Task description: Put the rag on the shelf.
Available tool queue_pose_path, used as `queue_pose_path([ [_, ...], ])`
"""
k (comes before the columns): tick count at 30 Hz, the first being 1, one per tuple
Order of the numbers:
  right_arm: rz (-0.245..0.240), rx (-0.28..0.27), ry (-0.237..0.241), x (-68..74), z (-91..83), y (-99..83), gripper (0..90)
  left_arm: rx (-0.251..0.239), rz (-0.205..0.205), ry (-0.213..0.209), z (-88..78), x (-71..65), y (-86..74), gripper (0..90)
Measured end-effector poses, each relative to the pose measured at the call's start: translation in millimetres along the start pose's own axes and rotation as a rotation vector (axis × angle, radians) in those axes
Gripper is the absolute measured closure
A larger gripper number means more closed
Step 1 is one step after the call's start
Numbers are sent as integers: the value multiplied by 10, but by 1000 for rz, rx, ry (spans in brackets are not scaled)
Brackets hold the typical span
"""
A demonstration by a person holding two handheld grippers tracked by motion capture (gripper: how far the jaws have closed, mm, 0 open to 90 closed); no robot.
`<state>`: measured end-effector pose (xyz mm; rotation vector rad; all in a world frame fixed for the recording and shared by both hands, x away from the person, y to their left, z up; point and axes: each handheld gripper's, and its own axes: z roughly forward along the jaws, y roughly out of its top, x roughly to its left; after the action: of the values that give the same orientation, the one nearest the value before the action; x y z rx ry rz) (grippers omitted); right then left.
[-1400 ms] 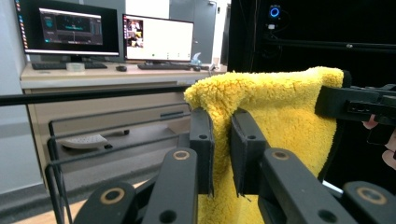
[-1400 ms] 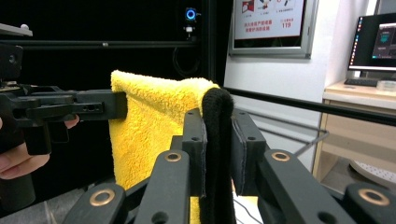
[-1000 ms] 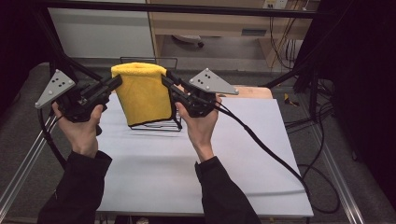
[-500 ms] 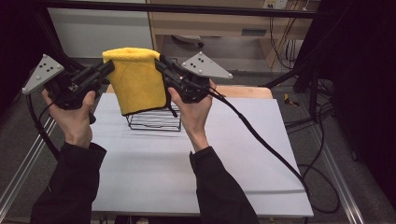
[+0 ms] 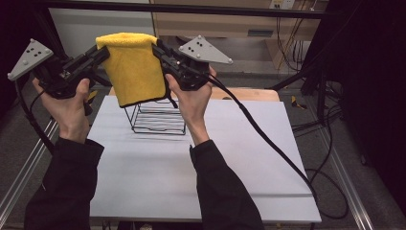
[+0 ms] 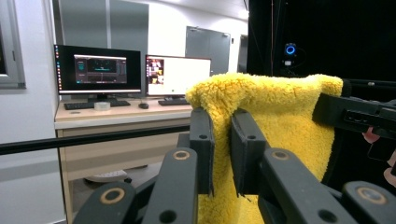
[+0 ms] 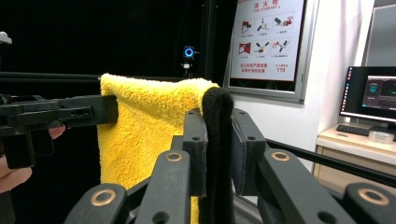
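Both grippers have risen, lifting the yellow towel (image 5: pixel 131 67) higher above the wire rack (image 5: pixel 158 117) near the worktop's (image 5: pixel 201 187) far edge. Left gripper (image 5: pixel 103 52) and right gripper (image 5: pixel 157 49) jaws clamp its top corners; towel hangs free, near half of the worktop bare.
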<state>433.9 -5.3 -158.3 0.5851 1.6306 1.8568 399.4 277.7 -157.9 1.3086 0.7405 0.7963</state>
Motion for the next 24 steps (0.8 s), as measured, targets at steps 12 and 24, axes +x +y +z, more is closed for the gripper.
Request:
queue_pose_path([
  [12, -21, -17, 1, -36, 198, 183, 785, -20, -8, 19, 99, 127, 188, 801],
  [24, -53, -27, -17, -140, 342, 325, 785, -37, -10, 26, 286, 225, 310, 801],
])
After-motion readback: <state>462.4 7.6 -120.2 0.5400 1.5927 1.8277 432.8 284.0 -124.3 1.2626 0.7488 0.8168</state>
